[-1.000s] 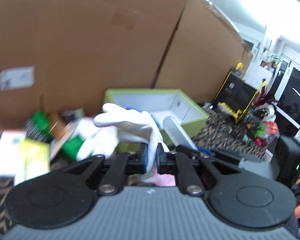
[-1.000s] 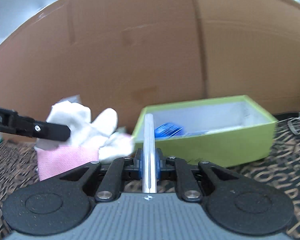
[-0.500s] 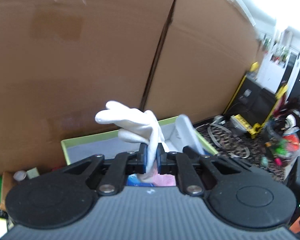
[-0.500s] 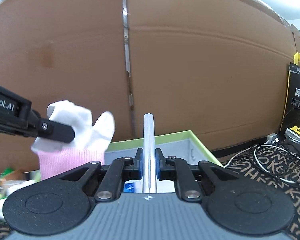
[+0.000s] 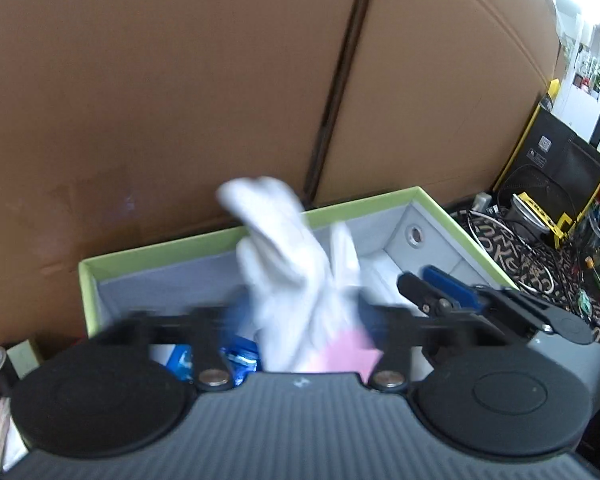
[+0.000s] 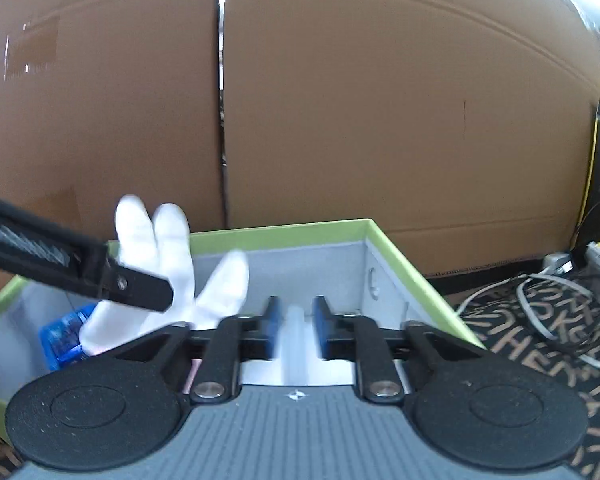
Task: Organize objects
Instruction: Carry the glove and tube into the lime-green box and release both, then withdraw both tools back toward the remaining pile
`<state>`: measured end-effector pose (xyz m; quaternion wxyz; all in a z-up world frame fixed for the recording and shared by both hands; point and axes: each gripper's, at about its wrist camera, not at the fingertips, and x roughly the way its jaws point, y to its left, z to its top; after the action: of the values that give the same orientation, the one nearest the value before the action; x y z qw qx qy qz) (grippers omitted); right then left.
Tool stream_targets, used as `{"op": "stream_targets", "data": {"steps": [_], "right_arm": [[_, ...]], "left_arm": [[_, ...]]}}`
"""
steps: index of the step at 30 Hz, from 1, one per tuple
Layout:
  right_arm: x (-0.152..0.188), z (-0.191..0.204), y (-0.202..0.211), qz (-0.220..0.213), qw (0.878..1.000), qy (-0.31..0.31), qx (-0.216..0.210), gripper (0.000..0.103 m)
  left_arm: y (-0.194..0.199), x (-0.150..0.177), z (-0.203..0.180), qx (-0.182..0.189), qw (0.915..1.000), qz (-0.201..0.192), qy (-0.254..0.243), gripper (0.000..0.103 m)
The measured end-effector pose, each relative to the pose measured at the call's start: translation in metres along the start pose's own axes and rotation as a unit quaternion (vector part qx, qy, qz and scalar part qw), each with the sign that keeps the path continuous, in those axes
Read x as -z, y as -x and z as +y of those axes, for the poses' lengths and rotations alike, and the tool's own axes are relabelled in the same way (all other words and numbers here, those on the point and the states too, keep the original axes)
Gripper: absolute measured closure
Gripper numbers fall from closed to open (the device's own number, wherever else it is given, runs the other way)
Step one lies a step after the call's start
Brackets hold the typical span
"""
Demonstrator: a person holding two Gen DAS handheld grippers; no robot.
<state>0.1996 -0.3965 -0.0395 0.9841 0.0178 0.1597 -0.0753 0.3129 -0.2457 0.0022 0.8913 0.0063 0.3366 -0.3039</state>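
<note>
Glove (image 5: 292,264): white with a pink cuff, blurred, upright between the spread fingers of the left gripper (image 5: 300,316), over the green box (image 5: 160,250); no pad presses on it.
Left gripper: jaws opening and already wide; the glove is loose between them, so this reads as the release into the box.
Blue packet (image 5: 240,360): on the box floor, below and slightly left of the left gripper's tips.
Green box: open, grey-lined, directly ahead of and beneath both grippers, backed by a brown cardboard wall (image 6: 380,120).
Clear tube (image 6: 296,344): pale, translucent, blurred, lying along the gap of the right gripper (image 6: 296,320), its far end over the box interior.
Right gripper: jaws opening; the blue pads stand just clear of the tube on both sides, so the tube is let go or nearly so.
Step in hand: dropping both items into the box, probably the end of this placement.
Next move: likely draw both grippers back and up without snagging the glove's cuff, then pick up the next loose item outside the box.
</note>
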Motion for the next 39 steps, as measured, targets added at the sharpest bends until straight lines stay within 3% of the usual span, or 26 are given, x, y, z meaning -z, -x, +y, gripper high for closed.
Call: {"op": "stream_targets", "data": {"steps": [1, 3, 7, 11, 17, 21, 25, 30, 35, 39], "right_arm": [[-0.002, -0.002, 0.008, -0.012, 1.0, -0.004, 0.012, 0.061], [-0.008, -0.01, 0.03, -0.055, 0.998, -0.025, 0.029, 0.05], [-0.015, -0.019, 0.071, -0.108, 0.992, -0.059, 0.028, 0.039], [-0.009, -0.013, 0.093, -0.116, 0.99, -0.079, 0.005, 0.031], [0.012, 0.009, 0.104, -0.089, 0.99, -0.099, -0.05, 0.025], [0.033, 0.032, 0.113, -0.055, 0.988, -0.119, -0.084, 0.023], [0.053, 0.066, 0.119, -0.011, 0.984, -0.112, -0.137, 0.021], [0.065, 0.109, 0.123, 0.033, 0.975, -0.094, -0.198, 0.021], [0.071, 0.14, 0.136, 0.055, 0.974, -0.063, -0.211, 0.021], [0.072, 0.157, 0.141, 0.066, 0.974, -0.05, -0.212, 0.021]], "left_arm": [[0.005, -0.001, 0.003, -0.004, 0.9998, -0.015, 0.012, 0.007], [0.019, 0.0, 0.009, 0.002, 0.9985, -0.04, 0.038, 0.0], [0.046, 0.001, 0.02, 0.028, 0.9951, -0.04, 0.087, 0.0], [0.078, 0.014, 0.022, 0.031, 0.9946, -0.047, 0.087, 0.0], [0.135, 0.059, 0.022, -0.01, 0.9973, -0.064, 0.034, 0.0], [0.183, 0.097, 0.039, -0.037, 0.9962, -0.073, 0.028, 0.0], [0.221, 0.135, 0.065, -0.069, 0.9937, -0.073, 0.049, 0.0], [0.244, 0.175, 0.105, -0.113, 0.9861, -0.049, 0.111, 0.0], [0.253, 0.198, 0.14, -0.155, 0.9775, -0.033, 0.14, 0.0], [0.26, 0.189, 0.16, -0.184, 0.9732, -0.047, 0.13, 0.0]]}}
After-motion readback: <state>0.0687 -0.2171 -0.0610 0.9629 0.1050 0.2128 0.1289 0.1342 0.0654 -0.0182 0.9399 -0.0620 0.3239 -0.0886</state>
